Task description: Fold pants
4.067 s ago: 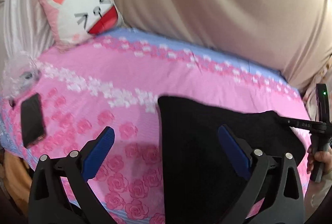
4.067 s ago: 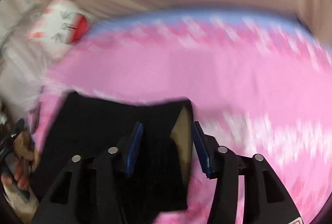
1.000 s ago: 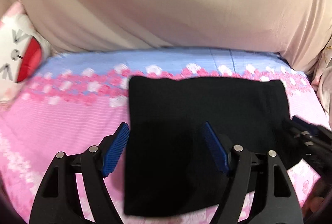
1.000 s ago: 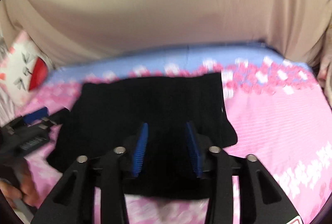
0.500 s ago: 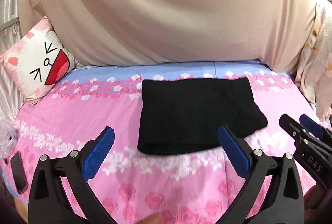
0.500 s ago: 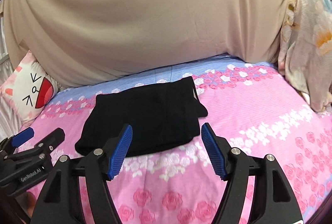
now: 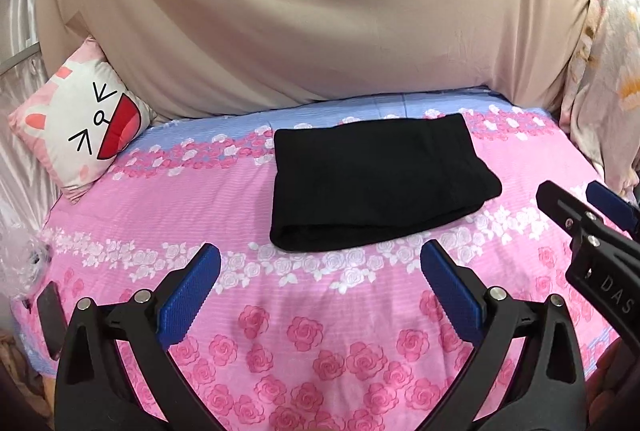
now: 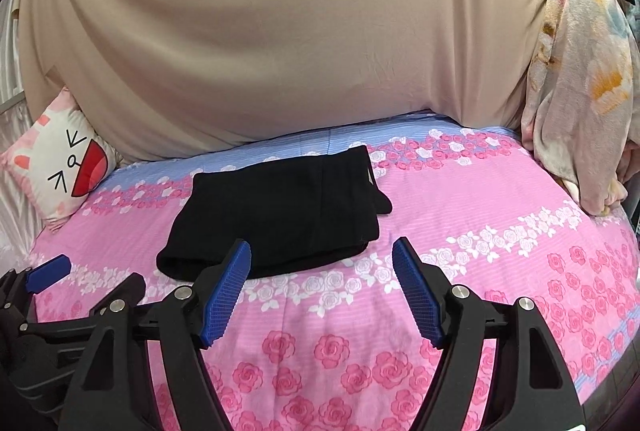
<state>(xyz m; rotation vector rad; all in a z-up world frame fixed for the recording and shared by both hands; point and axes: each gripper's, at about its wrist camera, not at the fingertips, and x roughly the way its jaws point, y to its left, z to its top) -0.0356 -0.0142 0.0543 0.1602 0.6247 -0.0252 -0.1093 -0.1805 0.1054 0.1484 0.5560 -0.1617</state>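
The black pants (image 7: 372, 187) (image 8: 280, 207) lie folded into a compact rectangle on the pink rose-print bed sheet (image 7: 312, 343), towards the far side. My left gripper (image 7: 320, 251) hovers over the near side of the bed, short of the pants, wide open with nothing between its blue pads. My right gripper (image 8: 322, 245) is also held back from the pants; its jaws are opening and only the bed shows between them. Each gripper appears in the other's view: the right gripper (image 7: 570, 193) at the right edge, the left gripper (image 8: 98, 271) at the lower left.
A cat-face cushion (image 7: 80, 119) (image 8: 60, 167) leans at the far left against a beige drape (image 7: 320, 11). A floral blanket (image 8: 580, 91) hangs at the right. A dark phone (image 7: 50, 311) and clear plastic (image 7: 20, 263) lie at the bed's left edge.
Both grippers let go of the pants, spread their jaws and drew back towards the near side. The folded pants stayed flat on the bed and now look smaller and farther.
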